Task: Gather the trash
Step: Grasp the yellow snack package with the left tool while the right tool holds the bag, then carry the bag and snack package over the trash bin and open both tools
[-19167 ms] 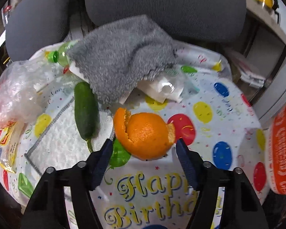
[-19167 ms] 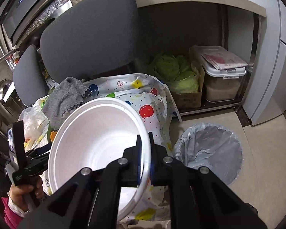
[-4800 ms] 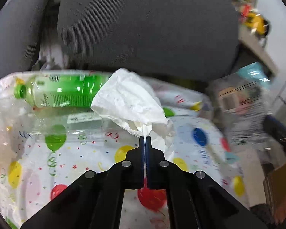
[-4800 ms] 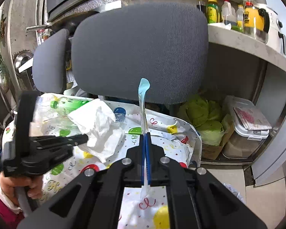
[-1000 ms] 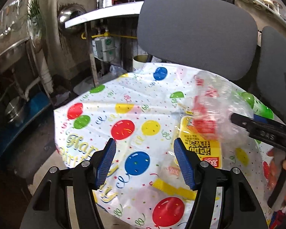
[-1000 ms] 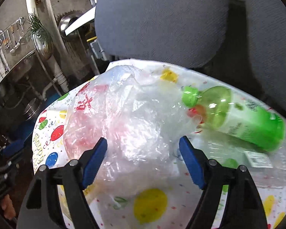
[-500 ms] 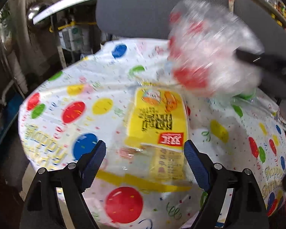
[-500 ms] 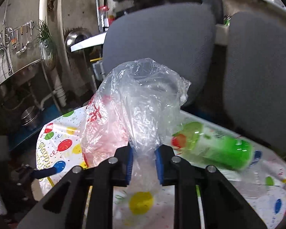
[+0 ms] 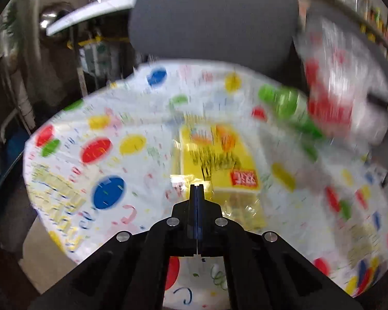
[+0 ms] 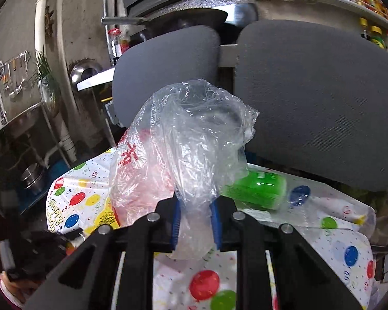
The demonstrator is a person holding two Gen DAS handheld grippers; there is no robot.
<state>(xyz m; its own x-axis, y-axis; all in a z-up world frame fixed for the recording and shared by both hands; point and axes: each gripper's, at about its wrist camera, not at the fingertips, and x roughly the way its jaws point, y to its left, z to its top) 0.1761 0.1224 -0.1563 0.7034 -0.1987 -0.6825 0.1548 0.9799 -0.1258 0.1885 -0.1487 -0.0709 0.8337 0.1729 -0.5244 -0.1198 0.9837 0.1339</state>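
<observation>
Clear crumpled plastic bag (image 10: 183,139) hangs pinched in the right tongs (image 10: 195,222) above the balloon-print desk (image 10: 336,248), while the left tongs (image 9: 197,193) press together on a yellow wrapper (image 9: 214,155) mid-desk, near a green bottle (image 9: 289,106).

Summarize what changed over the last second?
The right gripper closed on the clear plastic bag and lifted it off the table. The left gripper advanced and shut its jaws on the yellow wrapper. The green bottle and birthday tablecloth stayed put.
</observation>
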